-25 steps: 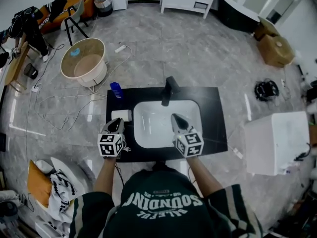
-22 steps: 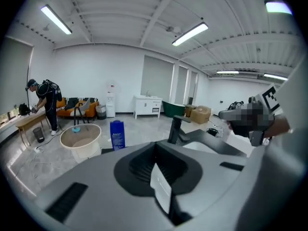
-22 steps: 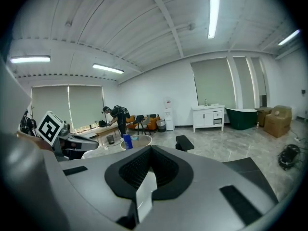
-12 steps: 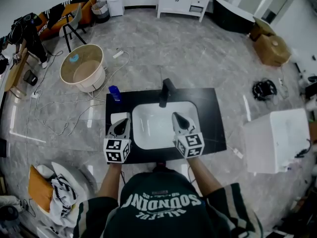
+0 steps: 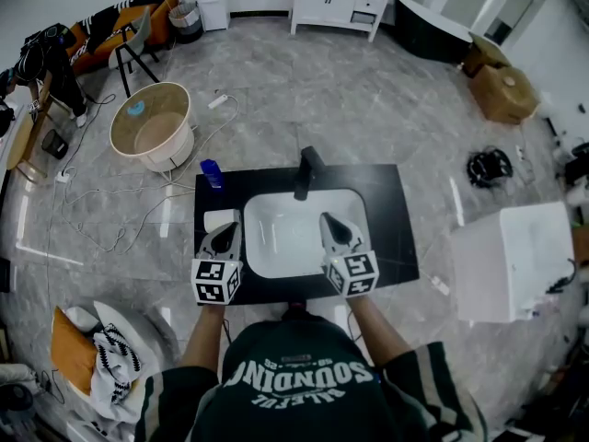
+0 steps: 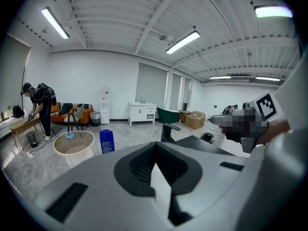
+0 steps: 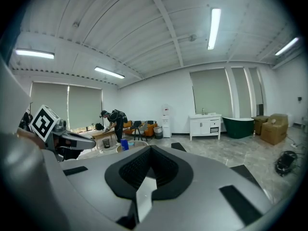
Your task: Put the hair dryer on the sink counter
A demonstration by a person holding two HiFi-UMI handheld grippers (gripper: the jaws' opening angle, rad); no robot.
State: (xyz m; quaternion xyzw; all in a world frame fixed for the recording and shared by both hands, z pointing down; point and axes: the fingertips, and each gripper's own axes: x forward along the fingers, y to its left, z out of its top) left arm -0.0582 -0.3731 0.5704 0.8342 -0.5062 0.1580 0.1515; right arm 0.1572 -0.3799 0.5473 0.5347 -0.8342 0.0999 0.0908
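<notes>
A black sink counter (image 5: pixel 393 221) with a white basin (image 5: pixel 287 245) and a black faucet (image 5: pixel 307 170) lies below me in the head view. A small white boxy object (image 5: pixel 219 219) rests on the counter's left side; I cannot tell whether it is the hair dryer. My left gripper (image 5: pixel 225 232) hovers just in front of that object, shut and holding nothing (image 6: pixel 154 163). Over the basin's right edge my right gripper (image 5: pixel 329 222) is also shut and bare (image 7: pixel 146 179).
A blue bottle (image 5: pixel 212 172) stands at the counter's back left corner. A round beige tub (image 5: pixel 152 128) and loose cables lie on the floor to the left. A white box (image 5: pixel 515 261) stands to the right. A person (image 6: pixel 38 107) works at a far table.
The left gripper has drawn slightly back toward me and to the right, away from the white object. The right gripper has barely moved.
</notes>
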